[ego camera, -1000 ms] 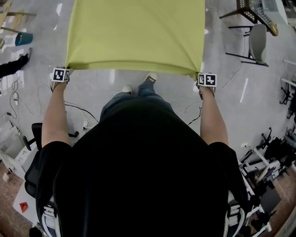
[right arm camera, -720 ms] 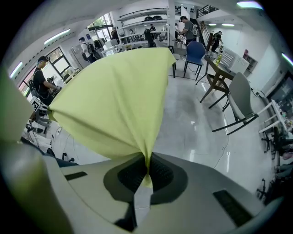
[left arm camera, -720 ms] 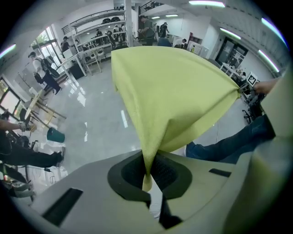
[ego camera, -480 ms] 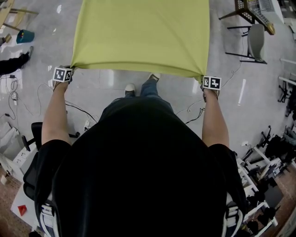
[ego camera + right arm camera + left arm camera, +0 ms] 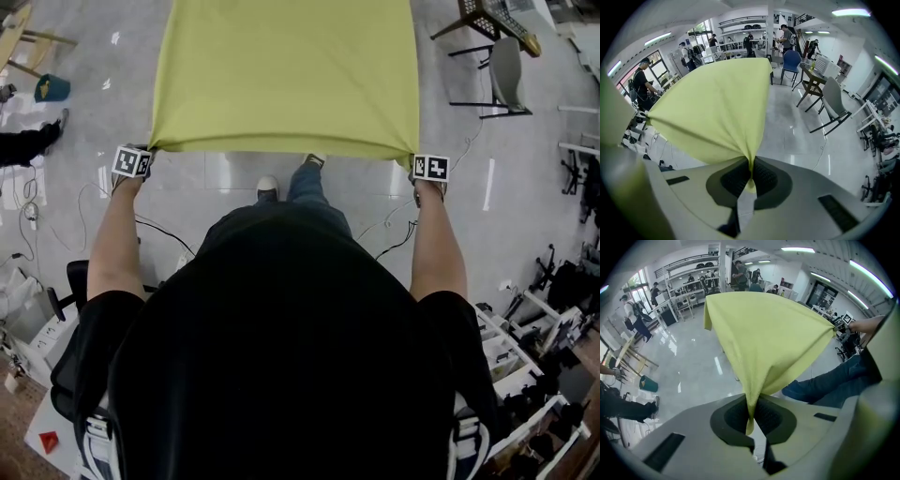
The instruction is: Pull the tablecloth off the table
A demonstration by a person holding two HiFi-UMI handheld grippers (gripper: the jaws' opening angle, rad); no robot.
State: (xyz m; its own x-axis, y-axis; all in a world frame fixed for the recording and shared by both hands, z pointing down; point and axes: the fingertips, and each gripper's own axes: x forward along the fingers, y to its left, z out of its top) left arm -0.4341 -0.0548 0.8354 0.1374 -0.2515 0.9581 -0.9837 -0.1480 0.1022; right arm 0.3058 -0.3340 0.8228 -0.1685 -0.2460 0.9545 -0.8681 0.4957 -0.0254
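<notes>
My left gripper (image 5: 751, 416) and right gripper (image 5: 751, 177) each have the fingers clenched on one near corner of the yellow-green tablecloth (image 5: 286, 75), which hangs stretched above the floor (image 5: 216, 178). Its far end is cut off in the head view, and what lies under it is hidden.

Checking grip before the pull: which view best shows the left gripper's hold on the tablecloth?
Left gripper view: the left gripper is shut on a tablecloth corner. Head view shows only its marker cube at that corner; right gripper view shows the corner far off, grip unreadable.
</notes>
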